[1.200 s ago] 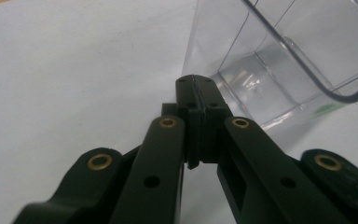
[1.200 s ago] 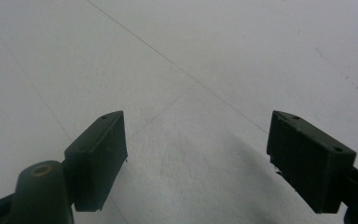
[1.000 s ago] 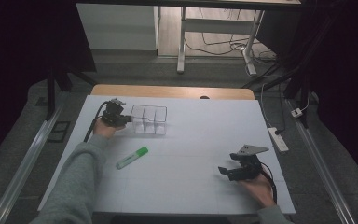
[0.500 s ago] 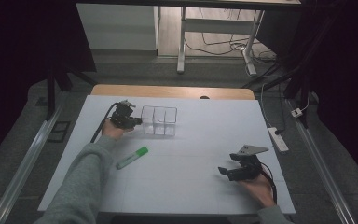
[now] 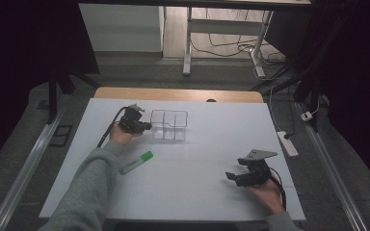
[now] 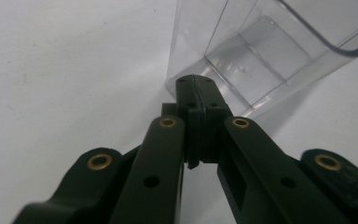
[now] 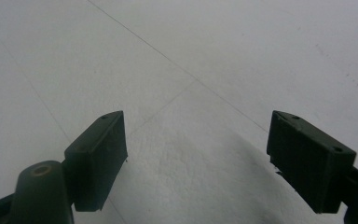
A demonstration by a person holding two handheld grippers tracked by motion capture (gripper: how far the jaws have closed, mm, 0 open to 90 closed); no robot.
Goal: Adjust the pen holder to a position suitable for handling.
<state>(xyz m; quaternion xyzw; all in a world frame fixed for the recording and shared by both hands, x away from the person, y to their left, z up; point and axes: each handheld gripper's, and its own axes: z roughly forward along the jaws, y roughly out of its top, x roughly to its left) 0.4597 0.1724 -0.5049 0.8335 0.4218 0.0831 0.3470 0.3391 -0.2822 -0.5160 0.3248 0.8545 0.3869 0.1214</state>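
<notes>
A clear plastic box with several compartments (image 5: 169, 124) stands on the white table (image 5: 202, 202) toward the back left. My left gripper (image 5: 147, 126) is shut, and its tip touches the box's left wall low down; in the left gripper view the closed jaws (image 6: 196, 83) meet the clear box (image 6: 261, 56) at its bottom corner, with nothing between them. A green highlighter (image 5: 137, 162) lies on the table in front of the left hand. At the front right my right gripper (image 5: 231, 177) is open, and bare table shows between its fingers (image 7: 196, 144).
A wooden strip (image 5: 178, 94) runs along the table's far edge. A power strip (image 5: 287, 143) lies on the floor off the right side, and a metal rail (image 5: 29, 163) runs along the left.
My left gripper has moved to the right against the clear box, and the box has slid right with it. The right gripper has stayed put.
</notes>
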